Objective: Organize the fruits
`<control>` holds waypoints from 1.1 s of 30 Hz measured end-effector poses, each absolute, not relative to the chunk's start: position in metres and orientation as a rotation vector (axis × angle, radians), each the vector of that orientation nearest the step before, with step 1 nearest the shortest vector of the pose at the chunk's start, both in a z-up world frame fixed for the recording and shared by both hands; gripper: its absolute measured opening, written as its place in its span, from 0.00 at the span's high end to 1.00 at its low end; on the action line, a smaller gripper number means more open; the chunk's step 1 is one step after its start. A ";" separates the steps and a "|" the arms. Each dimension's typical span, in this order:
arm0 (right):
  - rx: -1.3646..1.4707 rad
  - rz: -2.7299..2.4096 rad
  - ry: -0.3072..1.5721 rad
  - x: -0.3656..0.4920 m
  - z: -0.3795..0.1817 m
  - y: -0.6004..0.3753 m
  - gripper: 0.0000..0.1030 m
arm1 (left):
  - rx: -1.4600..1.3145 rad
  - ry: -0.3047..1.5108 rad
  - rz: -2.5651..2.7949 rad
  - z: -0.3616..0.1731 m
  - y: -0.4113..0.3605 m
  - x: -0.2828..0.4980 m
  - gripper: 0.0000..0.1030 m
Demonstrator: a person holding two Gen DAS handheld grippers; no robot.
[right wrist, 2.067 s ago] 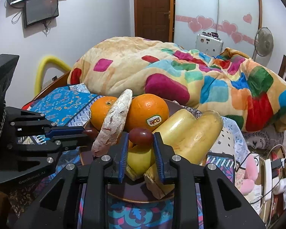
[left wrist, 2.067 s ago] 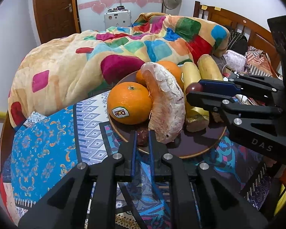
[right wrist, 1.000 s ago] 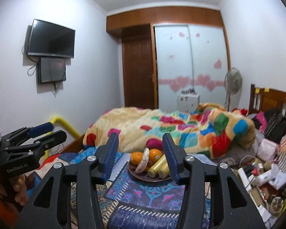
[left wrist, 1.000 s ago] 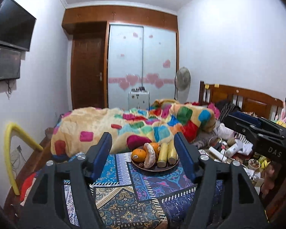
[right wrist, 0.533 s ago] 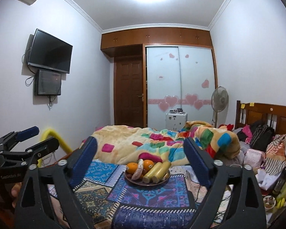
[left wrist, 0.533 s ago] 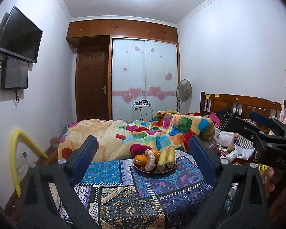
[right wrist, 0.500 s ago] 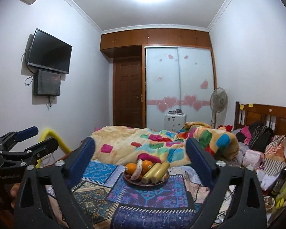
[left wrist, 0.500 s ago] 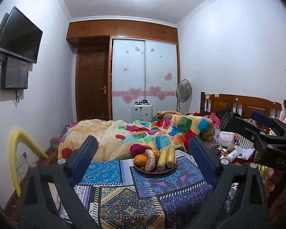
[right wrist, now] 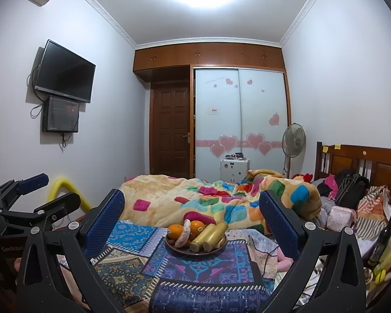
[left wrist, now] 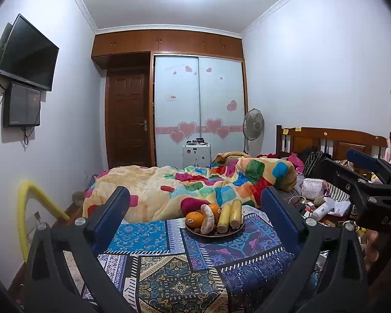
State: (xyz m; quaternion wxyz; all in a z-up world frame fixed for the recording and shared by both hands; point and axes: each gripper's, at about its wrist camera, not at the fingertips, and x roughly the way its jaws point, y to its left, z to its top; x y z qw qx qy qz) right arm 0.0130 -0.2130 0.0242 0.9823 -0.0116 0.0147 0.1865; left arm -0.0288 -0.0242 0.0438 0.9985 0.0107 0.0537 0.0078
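Observation:
A dark round plate (left wrist: 214,234) (right wrist: 195,251) sits on a table with a patterned blue cloth (left wrist: 185,266) (right wrist: 195,274). It holds two oranges (left wrist: 194,218) (right wrist: 176,230), a pale long root (left wrist: 207,223) (right wrist: 184,233), two yellow bananas (left wrist: 229,216) (right wrist: 208,236) and small dark fruits. My left gripper (left wrist: 194,216) is wide open and empty, held back from the table. My right gripper (right wrist: 191,215) is also wide open and empty, well short of the plate. Each gripper shows at the side of the other's view.
A bed with a colourful patched quilt (left wrist: 195,185) lies behind the table. A wooden headboard (right wrist: 365,164) and clutter of bags and bottles (right wrist: 372,224) are on the right. A yellow tube (left wrist: 26,208) stands at the left wall.
Both grippers, earlier shut on small dark fruits at the plate, have opened wide, pulled far back from the table and risen. In the last half second they barely moved.

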 end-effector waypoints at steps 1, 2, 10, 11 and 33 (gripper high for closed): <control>-0.024 0.375 0.030 0.012 0.023 -0.213 0.00 | 0.021 0.109 0.016 0.044 -0.024 -0.028 0.01; -0.024 0.374 0.030 0.011 0.023 -0.213 0.00 | 0.021 0.110 0.016 0.043 -0.025 -0.028 0.01; -0.022 0.373 0.031 0.011 0.023 -0.213 0.00 | 0.024 0.109 0.014 0.042 -0.026 -0.026 0.00; -0.023 0.373 0.031 0.011 0.023 -0.214 0.00 | 0.026 0.107 0.015 0.042 -0.026 -0.026 0.00; -0.013 0.370 0.038 0.011 0.020 -0.221 0.00 | 0.030 0.104 0.009 0.042 -0.027 -0.028 0.00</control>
